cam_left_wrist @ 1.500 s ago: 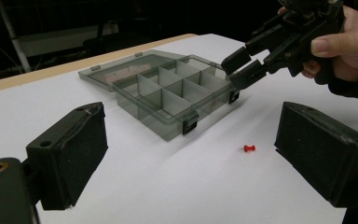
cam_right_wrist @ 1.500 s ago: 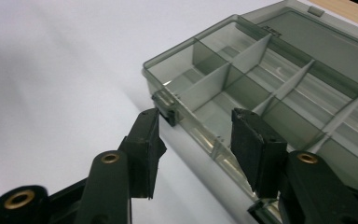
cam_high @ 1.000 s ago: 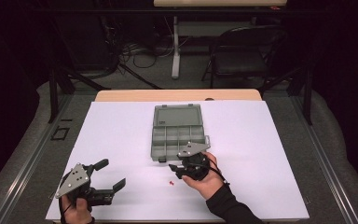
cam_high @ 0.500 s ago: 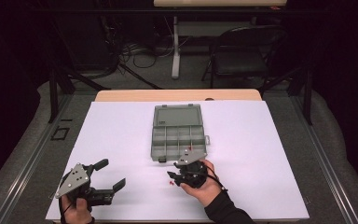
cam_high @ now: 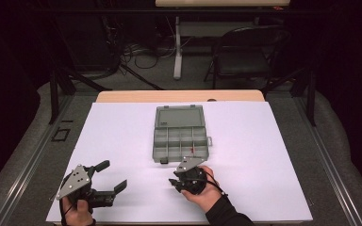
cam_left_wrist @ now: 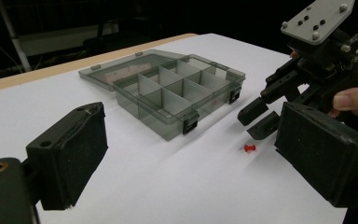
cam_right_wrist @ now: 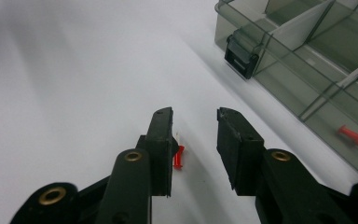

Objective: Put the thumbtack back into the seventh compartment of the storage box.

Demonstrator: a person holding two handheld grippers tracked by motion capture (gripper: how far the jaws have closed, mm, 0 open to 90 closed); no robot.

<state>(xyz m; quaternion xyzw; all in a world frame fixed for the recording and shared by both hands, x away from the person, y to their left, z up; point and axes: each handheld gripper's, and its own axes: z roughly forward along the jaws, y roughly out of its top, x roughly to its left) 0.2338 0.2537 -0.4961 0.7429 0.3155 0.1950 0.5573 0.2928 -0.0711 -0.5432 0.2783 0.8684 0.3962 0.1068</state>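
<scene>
The right claw (cam_high: 175,182), jaws apart, is now hovering lower and nearer the table's front edge than a second ago, closing over the red pushpin (cam_right_wrist: 179,156), apparently to grasp it. The left claw (cam_high: 109,176) is resting open near the front-left corner. The organizer box (cam_high: 181,136) is lying open mid-table, already holding another red pin (cam_right_wrist: 352,135).

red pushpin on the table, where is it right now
The loose red pushpin lies on the white table, just in front of the open right gripper and short of the organizer box.
</scene>
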